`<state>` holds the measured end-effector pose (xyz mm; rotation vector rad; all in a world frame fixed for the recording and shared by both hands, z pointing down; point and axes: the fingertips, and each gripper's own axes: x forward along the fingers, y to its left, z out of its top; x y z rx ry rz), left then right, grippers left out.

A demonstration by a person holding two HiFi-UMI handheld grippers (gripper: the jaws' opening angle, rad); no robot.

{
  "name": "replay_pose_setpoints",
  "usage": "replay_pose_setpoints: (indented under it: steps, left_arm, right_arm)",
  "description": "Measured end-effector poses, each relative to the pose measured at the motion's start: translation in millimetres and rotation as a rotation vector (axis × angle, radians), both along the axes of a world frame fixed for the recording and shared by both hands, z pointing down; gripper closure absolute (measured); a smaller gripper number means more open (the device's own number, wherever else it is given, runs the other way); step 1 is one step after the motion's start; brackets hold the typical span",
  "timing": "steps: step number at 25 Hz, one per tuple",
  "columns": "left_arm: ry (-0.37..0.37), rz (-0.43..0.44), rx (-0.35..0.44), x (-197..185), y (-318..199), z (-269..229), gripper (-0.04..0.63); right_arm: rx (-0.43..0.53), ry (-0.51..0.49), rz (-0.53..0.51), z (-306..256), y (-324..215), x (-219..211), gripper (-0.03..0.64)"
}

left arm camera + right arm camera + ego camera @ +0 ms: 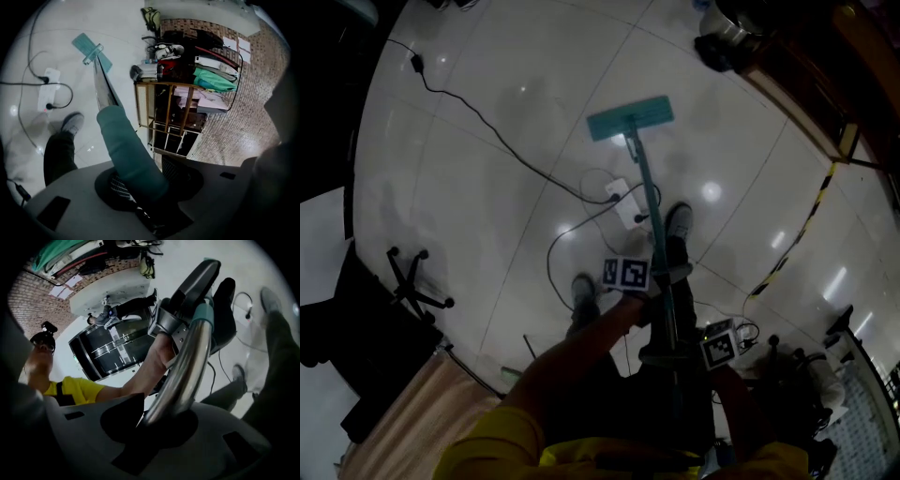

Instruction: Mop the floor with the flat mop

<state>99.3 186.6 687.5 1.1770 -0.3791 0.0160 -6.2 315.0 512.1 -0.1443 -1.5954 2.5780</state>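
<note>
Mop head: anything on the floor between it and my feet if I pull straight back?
Yes. A white power strip with black cables lies just behind the mop head, beside the handle, ahead of the shoes.

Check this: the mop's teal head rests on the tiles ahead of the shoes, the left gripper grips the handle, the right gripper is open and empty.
The right gripper is not open and empty: the right gripper view shows it shut on the metal handle. The rest holds: teal head on the tiles ahead of the shoes, left gripper gripping the handle.
</note>
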Motion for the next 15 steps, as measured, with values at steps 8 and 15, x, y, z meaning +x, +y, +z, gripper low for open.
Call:
replay_pose_setpoints:
  steps: [8,15]
  left_arm:
    - [0.009,0.018,-0.021,-30.7,16.6,12.9,0.420]
    - [-0.054,0.031,0.118,-84.0,-157.5,82.1,0.419]
  right_arm:
    - [0.067,0.020,-0.045,22.6,11.7,-30.5,0.532]
    - [0.212,-0.015,0.032,107.4,-143.7,-75.5,0.534]
